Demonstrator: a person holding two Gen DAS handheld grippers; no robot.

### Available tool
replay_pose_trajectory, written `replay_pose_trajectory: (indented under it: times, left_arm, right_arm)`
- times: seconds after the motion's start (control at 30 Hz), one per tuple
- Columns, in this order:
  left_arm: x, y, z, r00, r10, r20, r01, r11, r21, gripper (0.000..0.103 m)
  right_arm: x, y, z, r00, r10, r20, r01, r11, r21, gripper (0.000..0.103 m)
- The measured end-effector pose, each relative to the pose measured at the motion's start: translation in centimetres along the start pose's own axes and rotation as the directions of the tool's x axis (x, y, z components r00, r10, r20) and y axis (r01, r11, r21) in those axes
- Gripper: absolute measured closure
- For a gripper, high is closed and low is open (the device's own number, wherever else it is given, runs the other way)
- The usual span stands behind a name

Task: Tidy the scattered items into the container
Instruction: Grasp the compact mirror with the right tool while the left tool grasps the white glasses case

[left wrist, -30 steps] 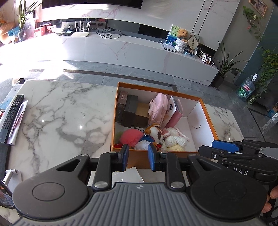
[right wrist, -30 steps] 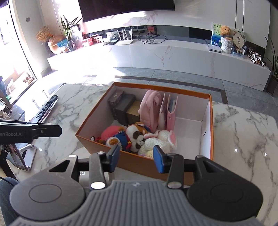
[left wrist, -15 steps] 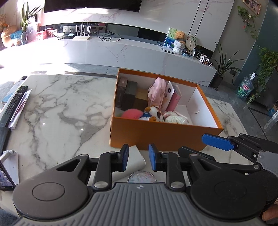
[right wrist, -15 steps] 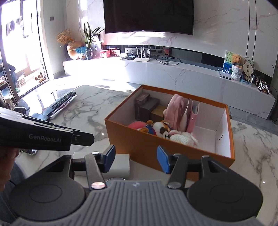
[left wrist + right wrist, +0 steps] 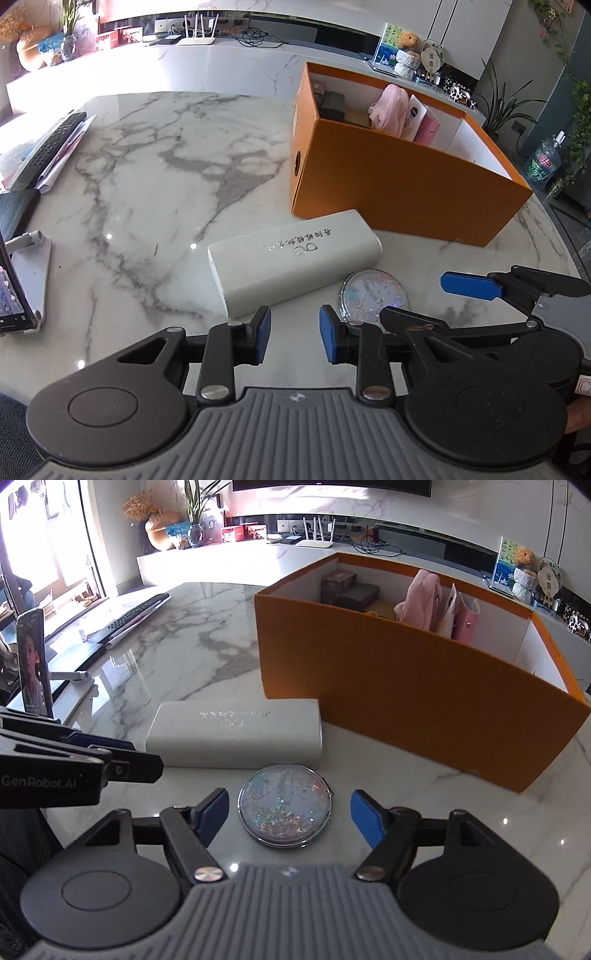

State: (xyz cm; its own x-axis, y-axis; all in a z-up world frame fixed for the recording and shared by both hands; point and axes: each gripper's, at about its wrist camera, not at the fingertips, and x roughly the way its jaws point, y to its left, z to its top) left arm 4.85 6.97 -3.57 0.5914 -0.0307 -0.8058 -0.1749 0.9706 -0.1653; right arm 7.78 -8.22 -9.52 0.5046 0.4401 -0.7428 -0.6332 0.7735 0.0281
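Glittery round compact mirror (image 5: 284,805), low centre of frame on the worktop (image 5: 207,627) beside the orange box (image 5: 406,686), looks rigid, slick, breakable; right gripper (image 5: 288,816) fingers opening wide around it, not touching—grip rim edges.

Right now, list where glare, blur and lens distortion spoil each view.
Left wrist view: sunlight washes out the long white counter at upper left; small bright specks sit on the marble table; the fisheye bows the orange box.
Right wrist view: the window side at left is blown out; the table reflects it; the round glitter mirror stays sharp.
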Motion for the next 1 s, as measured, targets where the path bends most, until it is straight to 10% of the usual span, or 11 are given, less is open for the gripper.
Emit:
replay_pose_trajectory:
  times: [0.33,0.67,0.8,1.0]
  left_arm:
    - [1.0,1.3,0.7,0.999,0.027,0.022,-0.028,0.999,0.024,0.066]
    - [2.8,-0.1,1.6,0.995,0.08,0.063,-0.094,0.962,0.256,0.049]
    - [3.7,-1.7,2.0,0.995,0.07,0.066,-0.092,0.884,0.459,0.04]
    - [5.9,-4.0,1.4,0.993,0.103,0.059,-0.114,0.693,0.712,0.035]
  right_arm:
    - [3.4,0.9,-0.4,0.997,-0.012,-0.072,0.007,0.998,-0.067,0.024]
    - [4.6,0.3,-0.5,0.996,0.004,-0.092,-0.011,0.997,-0.08,0.029]
    - [4.5,-0.7,-0.4,0.994,-0.002,-0.107,-0.005,0.998,-0.07,0.029]
    - [4.2,-2.2,-0.5,0.993,-0.011,-0.114,0.006,0.999,-0.051,0.029]
